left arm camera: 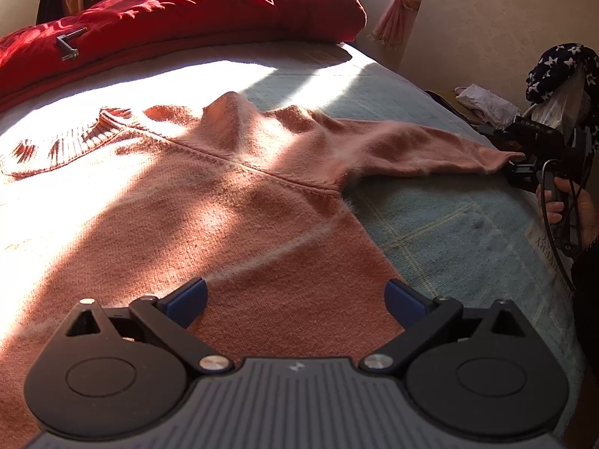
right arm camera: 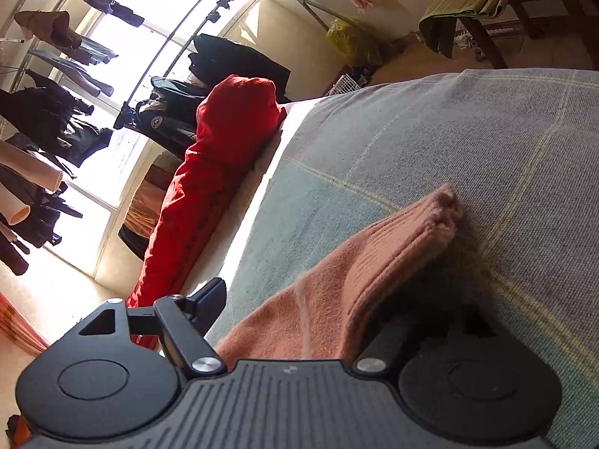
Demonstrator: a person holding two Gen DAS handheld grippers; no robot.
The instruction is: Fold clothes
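A: Item, right tongs (right arm camera: pixel 299 321): the ribbed cuff (right arm camera: pixel 430 220) of the pink sweater (left arm camera: pixel 224 205) lies between the jaws. One finger (right arm camera: pixel 209 299) stands clear to the side; the other is hidden under the knit. Whether the pads press on the cuff, I cannot tell.

B: Item, left tongs (left arm camera: pixel 295 299): released, jaws wide apart, hovering over the sweater's lower body near its side edge. Nothing held.

A: Item, sweater: spread flat on the bed (left arm camera: pixel 430 224), collar toward the red duvet (left arm camera: pixel 187 11), one sleeve (left arm camera: pixel 411 142) stretched out to the bed's edge, where the right tongs meet it.

B: Risks, entered as judgement. First: with only a thin bite on the cuff, a pull inward may let the fuzzy knit slide out, and the sleeve drops short of the fold line.

A: Second: nothing pins the body. If the sleeve is drawn across, the whole sweater may drag and bunch over the bedcover, worsening the peaked wrinkle (left arm camera: pixel 228 104) near the shoulder.

B: Third: the sleeve end sits at the very edge of the bed. A slip there sends the cuff over the side, pulling the shoulder askew.

A: Fourth: the loose hairs could snag on the pads and lift with them on release.

B: Remedy noted: left tongs down on the body before any pull.
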